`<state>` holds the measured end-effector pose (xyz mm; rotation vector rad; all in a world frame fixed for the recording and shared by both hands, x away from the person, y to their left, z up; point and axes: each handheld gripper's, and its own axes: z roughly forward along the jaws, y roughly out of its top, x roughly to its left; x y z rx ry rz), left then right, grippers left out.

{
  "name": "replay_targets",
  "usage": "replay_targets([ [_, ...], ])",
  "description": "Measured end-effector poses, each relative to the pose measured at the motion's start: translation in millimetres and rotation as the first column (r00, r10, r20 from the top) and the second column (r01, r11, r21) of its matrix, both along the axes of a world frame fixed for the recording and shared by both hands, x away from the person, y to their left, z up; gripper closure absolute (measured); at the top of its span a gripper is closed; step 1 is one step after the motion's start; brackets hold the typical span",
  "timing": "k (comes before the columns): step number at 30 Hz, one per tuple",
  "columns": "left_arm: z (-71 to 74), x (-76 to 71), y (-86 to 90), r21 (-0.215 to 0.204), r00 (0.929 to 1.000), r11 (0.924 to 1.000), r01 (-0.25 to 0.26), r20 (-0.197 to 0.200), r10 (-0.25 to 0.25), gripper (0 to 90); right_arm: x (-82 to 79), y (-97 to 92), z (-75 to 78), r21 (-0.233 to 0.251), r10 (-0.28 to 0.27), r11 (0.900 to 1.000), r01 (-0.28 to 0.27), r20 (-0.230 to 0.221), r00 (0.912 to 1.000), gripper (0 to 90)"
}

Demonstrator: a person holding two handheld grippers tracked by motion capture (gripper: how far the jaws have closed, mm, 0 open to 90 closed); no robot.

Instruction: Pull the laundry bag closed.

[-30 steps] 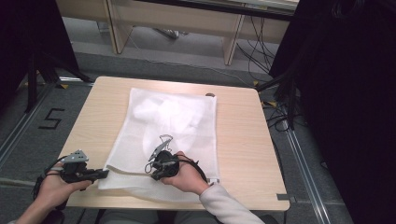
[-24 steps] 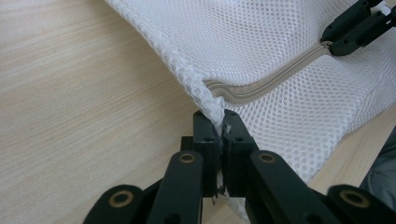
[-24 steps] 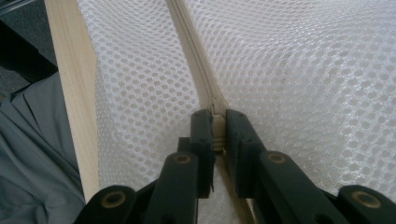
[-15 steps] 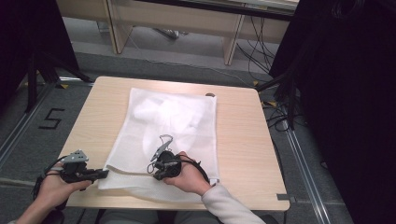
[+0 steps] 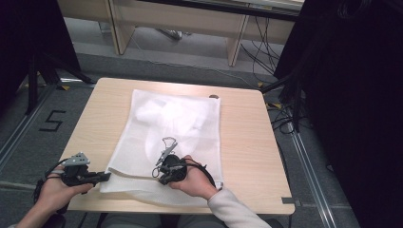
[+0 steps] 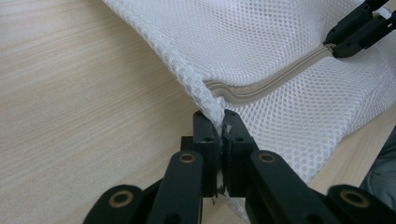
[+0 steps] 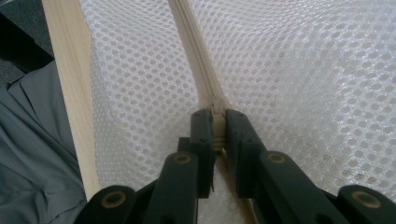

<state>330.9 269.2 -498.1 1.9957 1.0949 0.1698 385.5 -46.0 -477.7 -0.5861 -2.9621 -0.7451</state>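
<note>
A white mesh bag (image 5: 176, 123) lies flat on the wooden table (image 5: 247, 137), with white cloth showing faintly inside its far half. Along its near edge runs a beige zipper (image 6: 271, 84). My left gripper (image 6: 219, 123) is shut on the bag's near left corner, at the zipper's end, and is seen from above at the table's near left (image 5: 105, 176). My right gripper (image 7: 216, 116) is shut on the zipper pull, with the zipper (image 7: 196, 56) running on away from it. From above it sits over the bag's near edge (image 5: 159, 173). Its jaws (image 6: 334, 44) also appear in the left gripper view.
The table's near edge (image 7: 70, 93) runs close by both grippers, with the person's grey trousers (image 7: 28, 140) just beyond it. A small dark object (image 5: 214, 96) lies at the bag's far right corner. Cables (image 5: 280, 118) and black curtains (image 5: 351, 95) stand to the table's right.
</note>
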Motion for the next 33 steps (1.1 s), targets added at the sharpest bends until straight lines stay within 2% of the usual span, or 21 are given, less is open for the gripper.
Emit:
replay_targets([
  [1,-0.1,-0.4,-0.9,-0.015,1.0,0.9999,-0.004,0.001,0.004,85.5,0.0,0.0,0.0,0.0,0.0,1.0,0.0,0.0,1.0,82.4],
  [7,0.0,-0.6,-0.1,-0.013,1.0,0.9999,0.0,0.001,0.0,85.5,-0.7,-0.9,1.0,-0.007,0.0,1.0,0.0,0.004,1.0,82.4],
  [9,0.1,-0.6,-0.1,-0.013,1.0,0.9999,0.0,-0.001,0.0,85.5,-1.3,-2.1,1.3,-0.008,-0.021,0.9997,0.021,0.003,0.9998,82.4],
  [10,0.1,-0.7,-0.1,-0.014,1.0,0.9999,0.0,-0.001,0.0,85.5,-1.0,-3.1,1.0,-0.005,-0.01,0.9999,0.01,-0.003,0.9999,82.5],
  [12,0.4,-0.5,0.8,0.004,0.9999,0.9999,0.011,-0.002,-0.011,85.5,-1.4,-3.6,0.8,-0.009,-0.005,0.9999,0.005,0.002,1.0,82.4],
  [15,0.0,-1.1,-0.6,-0.014,1.0,0.9999,-0.004,0.002,0.004,85.5,-1.5,-4.0,1.4,-0.007,-0.015,0.9999,0.015,0.01,0.9998,82.4],
  [16,0.4,-0.8,0.6,0.0,1.0,1.0,0.007,0.001,-0.007,85.5,-1.7,-4.4,2.0,-0.004,-0.018,0.9998,0.018,0.002,0.9998,82.4],
  [19,0.0,-1.1,-0.1,-0.016,1.0,0.9999,-0.003,0.001,0.003,85.5,-1.7,-5.2,3.0,-0.006,-0.012,0.9999,0.012,0.006,0.9999,82.4],
  [29,-0.3,-1.4,0.0,-0.007,1.0,1.0,-0.005,0.002,0.005,85.5,-1.1,-12.9,4.1,-0.003,-0.015,0.9999,0.015,0.01,0.9998,82.4],
  [31,-1.6,-1.5,-1.1,-0.022,0.9997,0.9996,-0.015,0.017,0.015,85.5,-1.6,-14.5,4.5,-0.004,-0.017,0.9998,0.017,0.008,0.9998,82.4],
  [32,-0.6,-1.7,-0.7,-0.006,0.9998,0.9999,-0.015,0.009,0.015,85.5,-1.5,-15.3,4.2,0.0,-0.018,0.9998,0.018,0.011,0.9998,82.4],
  [33,-0.7,-1.5,-0.7,-0.011,0.9999,0.9999,-0.011,0.002,0.011,85.5,-2.1,-15.4,4.1,-0.003,-0.023,0.9997,0.023,0.011,0.9997,82.4],
])
